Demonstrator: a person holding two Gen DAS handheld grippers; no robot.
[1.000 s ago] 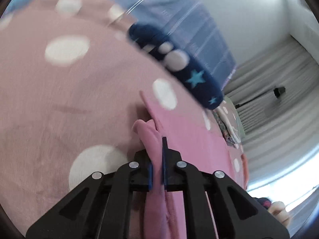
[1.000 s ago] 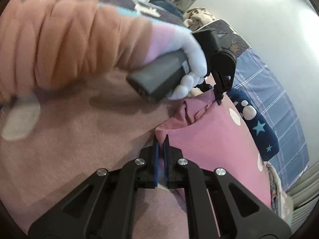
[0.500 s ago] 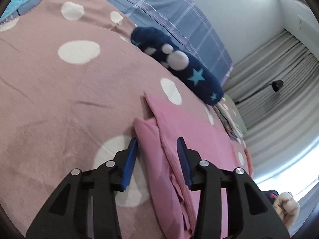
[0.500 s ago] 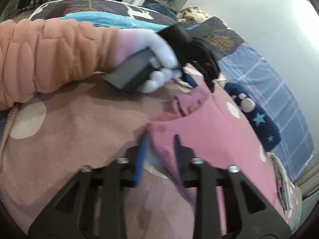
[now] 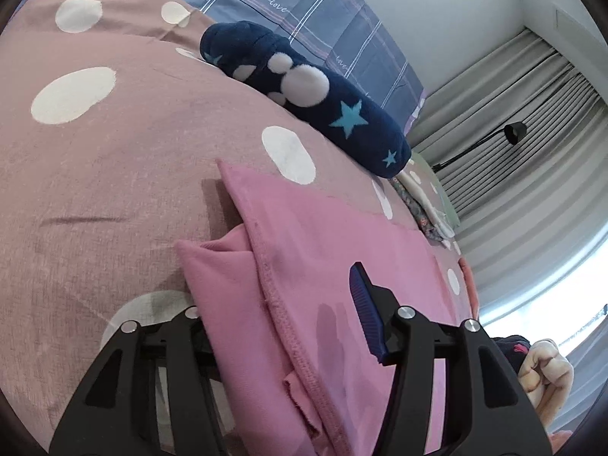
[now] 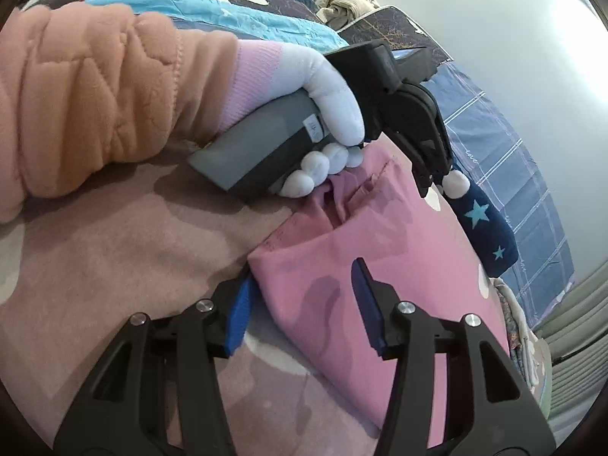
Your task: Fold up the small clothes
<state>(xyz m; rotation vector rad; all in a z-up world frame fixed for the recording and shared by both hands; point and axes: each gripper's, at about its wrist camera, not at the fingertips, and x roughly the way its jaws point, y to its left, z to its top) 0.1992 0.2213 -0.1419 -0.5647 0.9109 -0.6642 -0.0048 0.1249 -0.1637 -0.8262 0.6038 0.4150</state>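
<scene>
A small pink garment (image 5: 326,243) lies folded over on a dusty-pink bedspread with white dots (image 5: 95,174). My left gripper (image 5: 281,323) is open, its jaws astride the garment's stitched near edge; the cloth covers the left finger. In the right wrist view the same garment (image 6: 380,250) lies ahead, and my right gripper (image 6: 304,304) is open, its jaws either side of a near corner. The left gripper (image 6: 425,167) also shows there, held by a white-gloved hand (image 6: 326,87) over the garment's far edge.
A navy plush sock with stars and white paw pads (image 5: 315,95) lies just beyond the garment. A blue plaid sheet (image 5: 304,15) runs behind it. Folded patterned clothes (image 5: 425,209) sit at the far right. Grey curtains (image 5: 532,133) hang beyond.
Both grippers were shut on the pink garment's edge a second ago. Both have opened wide and let it go; the garment now lies flat on the bedspread.
</scene>
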